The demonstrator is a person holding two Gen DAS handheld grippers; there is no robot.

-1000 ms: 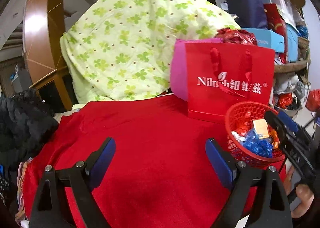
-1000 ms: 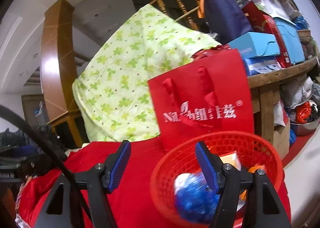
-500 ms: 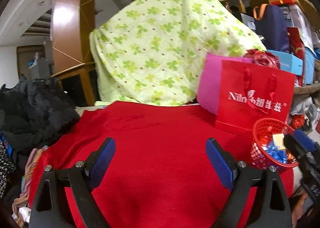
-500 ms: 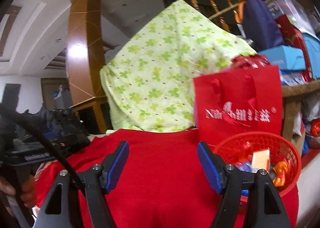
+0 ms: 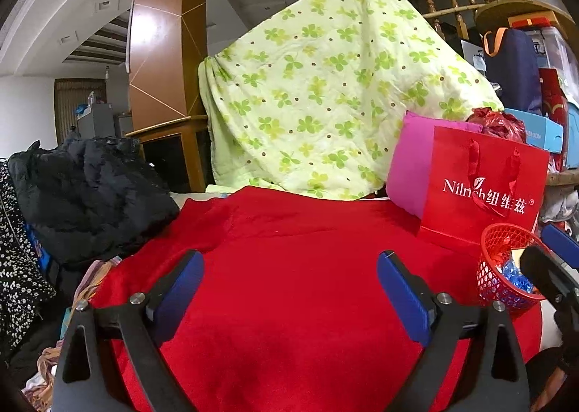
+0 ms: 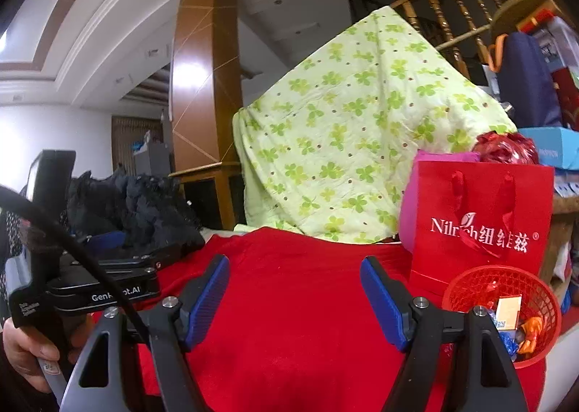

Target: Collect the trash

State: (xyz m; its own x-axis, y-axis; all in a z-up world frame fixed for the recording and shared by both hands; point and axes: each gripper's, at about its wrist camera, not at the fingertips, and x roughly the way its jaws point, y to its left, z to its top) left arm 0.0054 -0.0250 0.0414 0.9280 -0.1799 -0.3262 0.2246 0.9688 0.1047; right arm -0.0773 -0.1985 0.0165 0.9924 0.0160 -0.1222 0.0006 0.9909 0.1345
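Currently both the left gripper (image 5: 289, 289) and right gripper (image 6: 295, 291) are hovering with jaws apart, gripping nothing, over the red cloth-covered tabletop (image 5: 296, 267); the round red mesh basket (image 6: 503, 310) of wrappers is sitting just before the red paper gift bag (image 6: 481, 224).

Your two wrist cameras sit low, side by side, facing forward across the red cloth (image 5: 296, 267) (image 6: 300, 289); both share the red gift bag (image 5: 485, 191) (image 6: 481, 224).

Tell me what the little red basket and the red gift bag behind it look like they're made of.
The red basket looks like molded plastic: open lattice walls with a slight gloss. The red gift bag appears to be stiff coated paper with crisp folded edges, white print and what look like satin ribbon handles.
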